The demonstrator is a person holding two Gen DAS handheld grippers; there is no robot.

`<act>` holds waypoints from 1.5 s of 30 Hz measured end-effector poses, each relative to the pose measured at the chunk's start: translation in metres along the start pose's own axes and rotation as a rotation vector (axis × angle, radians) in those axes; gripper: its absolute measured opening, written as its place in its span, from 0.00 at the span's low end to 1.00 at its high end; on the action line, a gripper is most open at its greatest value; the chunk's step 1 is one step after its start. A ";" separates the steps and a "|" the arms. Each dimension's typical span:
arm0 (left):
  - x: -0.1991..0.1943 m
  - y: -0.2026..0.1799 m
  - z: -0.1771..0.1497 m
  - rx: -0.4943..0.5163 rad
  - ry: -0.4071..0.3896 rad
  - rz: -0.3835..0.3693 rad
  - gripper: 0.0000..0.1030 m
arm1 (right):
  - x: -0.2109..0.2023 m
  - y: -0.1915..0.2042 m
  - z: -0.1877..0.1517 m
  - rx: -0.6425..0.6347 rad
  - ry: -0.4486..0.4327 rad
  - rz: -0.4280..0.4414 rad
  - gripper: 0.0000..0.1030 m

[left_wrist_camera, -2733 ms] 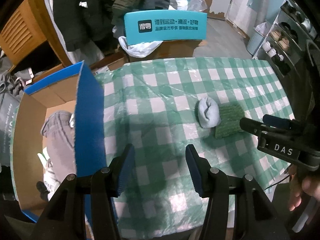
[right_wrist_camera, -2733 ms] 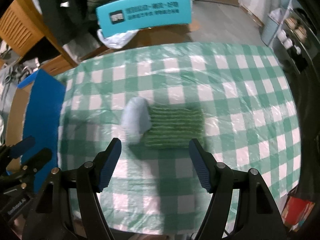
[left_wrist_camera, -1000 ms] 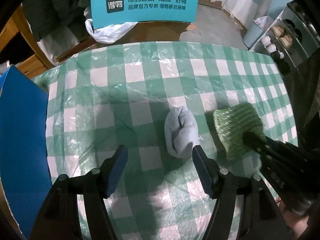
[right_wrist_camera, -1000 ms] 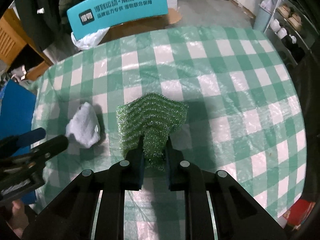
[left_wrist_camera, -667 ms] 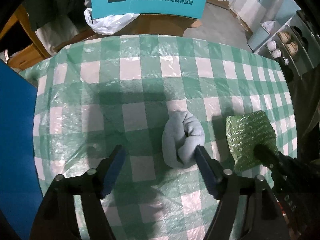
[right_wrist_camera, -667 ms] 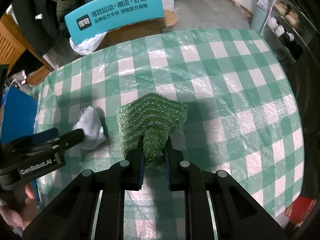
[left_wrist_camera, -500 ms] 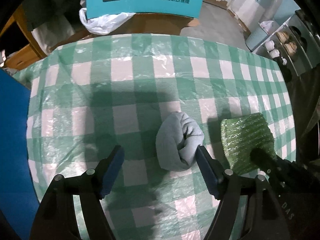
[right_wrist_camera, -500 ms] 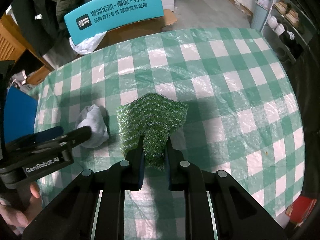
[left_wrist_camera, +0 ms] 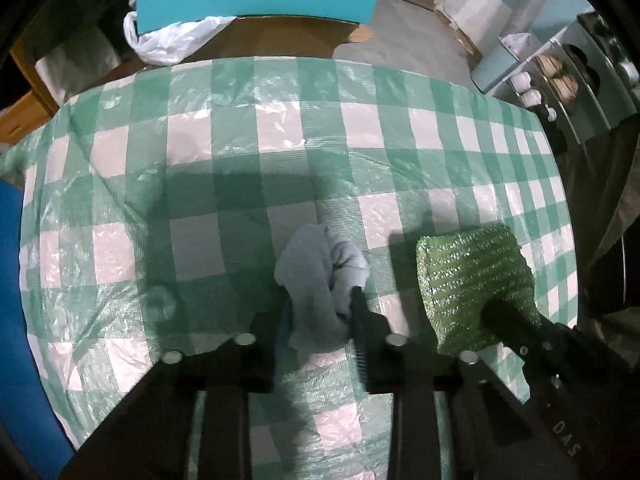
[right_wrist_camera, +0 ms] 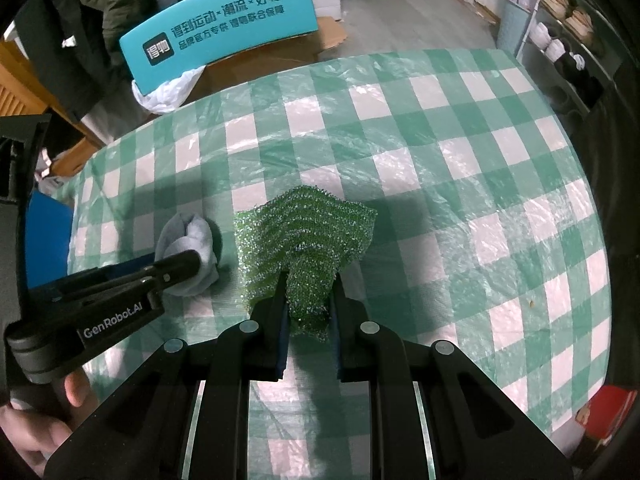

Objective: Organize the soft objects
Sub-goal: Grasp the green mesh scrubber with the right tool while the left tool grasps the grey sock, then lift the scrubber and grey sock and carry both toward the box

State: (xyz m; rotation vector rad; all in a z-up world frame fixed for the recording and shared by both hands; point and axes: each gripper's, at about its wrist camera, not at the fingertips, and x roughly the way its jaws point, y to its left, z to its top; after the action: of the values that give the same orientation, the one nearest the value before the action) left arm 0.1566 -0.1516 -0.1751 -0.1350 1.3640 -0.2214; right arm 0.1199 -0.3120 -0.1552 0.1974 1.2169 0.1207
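Left tongs [left_wrist_camera: 320,308] pinch rolled sock [left_wrist_camera: 318,280]; right tongs [right_wrist_camera: 308,300] clamp green scourer [right_wrist_camera: 306,240].

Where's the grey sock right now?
The grey sock is pinched in the left tool over the checked tablecloth, just left of the green scrubber that the right tool holds.

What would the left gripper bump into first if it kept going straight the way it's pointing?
Probably only the green-and-white checked plastic tablecloth: the left gripper already pinches the rolled pale blue sock, and no object lies beyond on the cloth. Depth is hard to judge.
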 end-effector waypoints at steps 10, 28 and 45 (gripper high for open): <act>-0.027 0.000 -0.002 0.041 -0.053 0.026 0.19 | -0.015 0.006 0.002 -0.012 -0.028 0.020 0.14; -0.101 0.030 -0.034 0.112 -0.146 0.134 0.19 | -0.054 0.045 -0.009 -0.103 -0.083 0.029 0.14; -0.162 0.063 -0.072 0.091 -0.232 0.145 0.19 | -0.094 0.116 -0.036 -0.262 -0.144 0.063 0.14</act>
State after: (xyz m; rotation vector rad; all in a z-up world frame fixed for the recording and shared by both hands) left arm 0.0601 -0.0498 -0.0495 0.0149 1.1256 -0.1409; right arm 0.0556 -0.2141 -0.0558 0.0153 1.0400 0.3133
